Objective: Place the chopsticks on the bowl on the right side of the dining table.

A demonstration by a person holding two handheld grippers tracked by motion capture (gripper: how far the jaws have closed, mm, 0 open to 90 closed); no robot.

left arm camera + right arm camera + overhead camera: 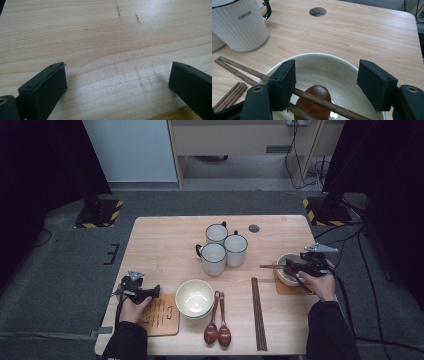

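Observation:
A cream bowl (pixel 319 56) on a wooden coaster (pixel 287 290) sits at the table's right side, seen also as the bowl (pixel 282 261) in the high view. A dark wooden spoon (pixel 315 93) lies inside it. A pair of brown chopsticks (pixel 242 68) lies across the bowl, its ends pointing left (pixel 270 266). My right gripper (pixel 327 82) hovers over the bowl with its jaws open wide; the chopsticks pass beside the left jaw, and no pad presses on them. My left gripper (pixel 155 291) rests open near the table's front left, with bare wood (pixel 100 37) between its jaws.
Three white mugs (pixel 214 259) stand at the table's centre back; one mug (pixel 239 25) is close to the bowl's left. Stacked cream bowls (pixel 194 297), two wooden spoons (pixel 217 330) and more chopsticks (pixel 257 312) lie along the front. A second coaster (pixel 162 317) lies by my left hand.

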